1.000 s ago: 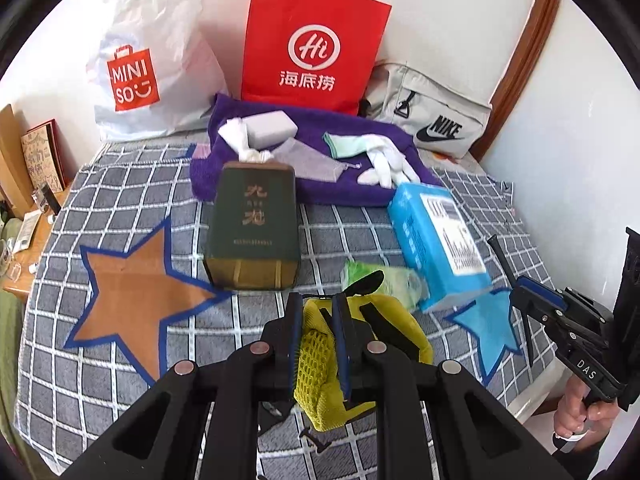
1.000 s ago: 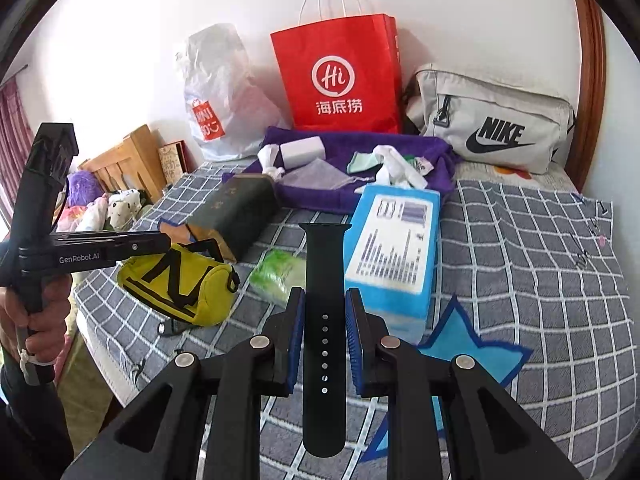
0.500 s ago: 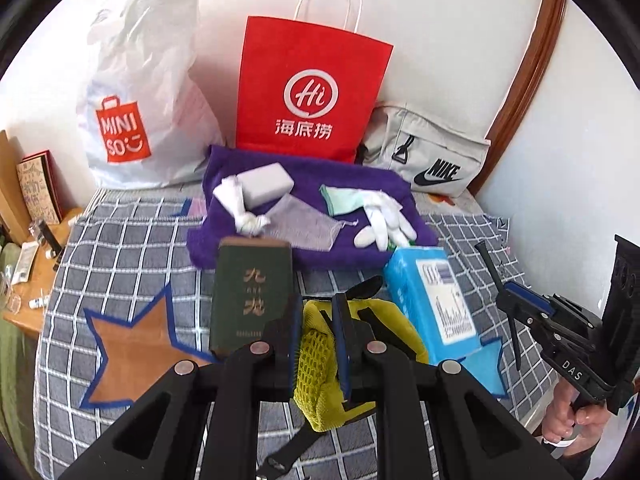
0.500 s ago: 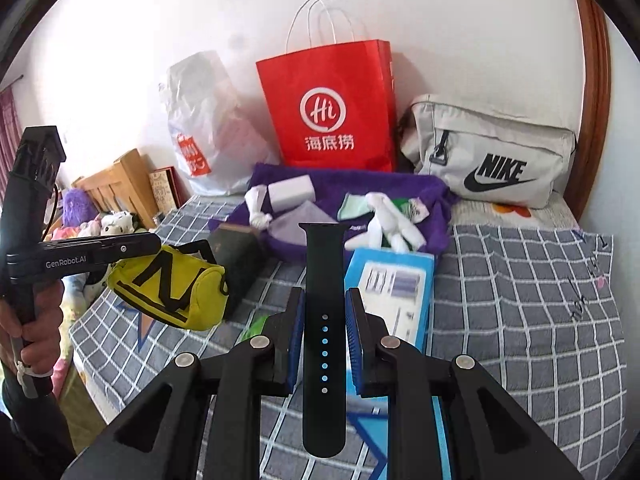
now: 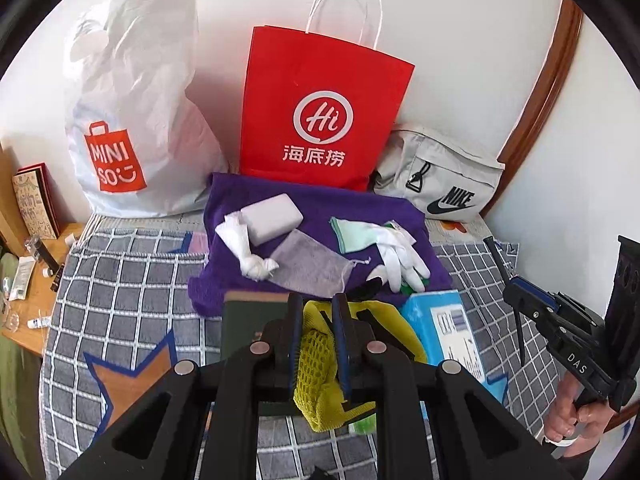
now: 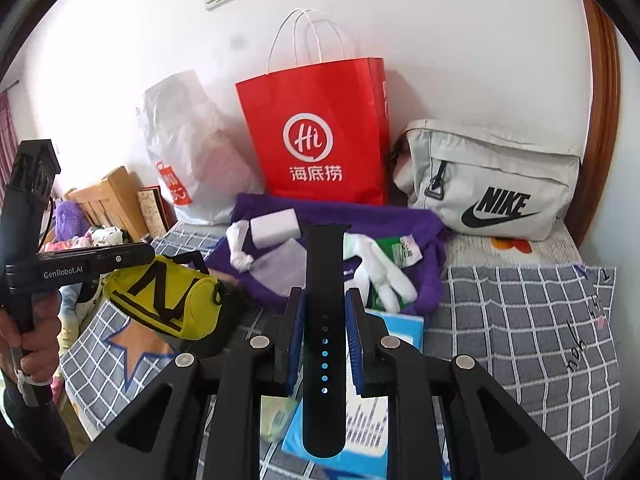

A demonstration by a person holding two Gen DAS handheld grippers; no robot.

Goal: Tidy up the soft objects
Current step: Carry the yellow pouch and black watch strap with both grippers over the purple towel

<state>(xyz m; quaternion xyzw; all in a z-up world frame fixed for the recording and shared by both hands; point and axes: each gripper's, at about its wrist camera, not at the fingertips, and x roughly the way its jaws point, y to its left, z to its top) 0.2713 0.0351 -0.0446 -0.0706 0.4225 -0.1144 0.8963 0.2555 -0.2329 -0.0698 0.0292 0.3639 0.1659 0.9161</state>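
Note:
My left gripper [image 5: 318, 308] is shut on the mesh side of a yellow pouch [image 5: 316, 360], which hangs clear of the bed; the right wrist view shows the yellow pouch [image 6: 164, 300] dangling with black lettering. My right gripper [image 6: 325, 300] is shut on a black watch strap [image 6: 324, 272] that stands upright between the pads. Just ahead lies a purple towel [image 5: 320, 208] with a white sponge block [image 5: 272, 218], a knotted white cloth [image 5: 248, 256], a grey drawstring pouch [image 5: 308, 264] and white gloves [image 5: 396, 256] on it.
Behind the towel, against the wall, stand a red paper bag [image 5: 324, 120], a white plastic bag [image 5: 132, 120] and a grey Nike bag [image 5: 440, 184]. A dark green box [image 5: 248, 320] and a blue tissue pack [image 5: 444, 328] lie on the checked bedcover [image 5: 128, 280]. A wooden side table [image 5: 32, 280] is at left.
Both grippers rose and moved toward the purple towel, keeping their grips. The yellow pouch came up off the bedcover, and the green box and tissue pack now sit lower in view.

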